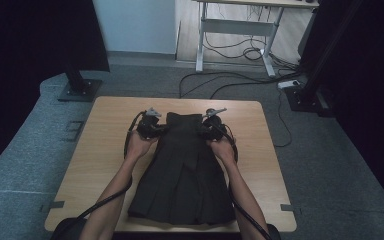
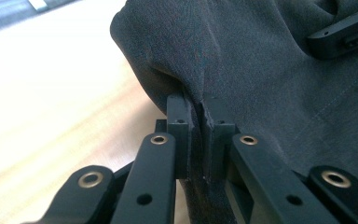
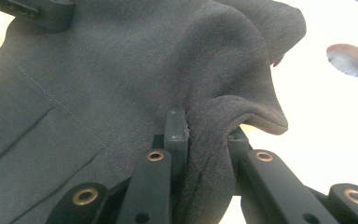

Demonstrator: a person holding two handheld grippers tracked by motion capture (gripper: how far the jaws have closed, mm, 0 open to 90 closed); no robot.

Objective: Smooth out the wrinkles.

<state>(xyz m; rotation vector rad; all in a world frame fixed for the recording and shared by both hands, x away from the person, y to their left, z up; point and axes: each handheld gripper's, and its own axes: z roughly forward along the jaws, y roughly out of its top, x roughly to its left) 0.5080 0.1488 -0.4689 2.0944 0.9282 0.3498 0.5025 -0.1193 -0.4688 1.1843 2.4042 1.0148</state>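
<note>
A dark pleated skirt (image 1: 182,172) lies flat on the wooden table (image 1: 102,150), its waist at the far end and its hem near the front edge. My left gripper (image 1: 163,128) is shut on the waist's left side. In the left gripper view the black jaws of that gripper (image 2: 200,112) pinch a raised fold of the skirt (image 2: 270,70). My right gripper (image 1: 202,129) is shut on the waist's right side. In the right gripper view the cloth (image 3: 121,70) bunches between the jaws of this gripper (image 3: 200,123) and drapes over one of them. The waist looks slightly lifted off the table.
A round hole (image 3: 352,59) sits in the tabletop beyond the skirt's right corner. On the floor behind the table are cables (image 1: 230,82), two black stand bases (image 1: 79,90) and a white desk frame (image 1: 240,30). Bare wood flanks the skirt on both sides.
</note>
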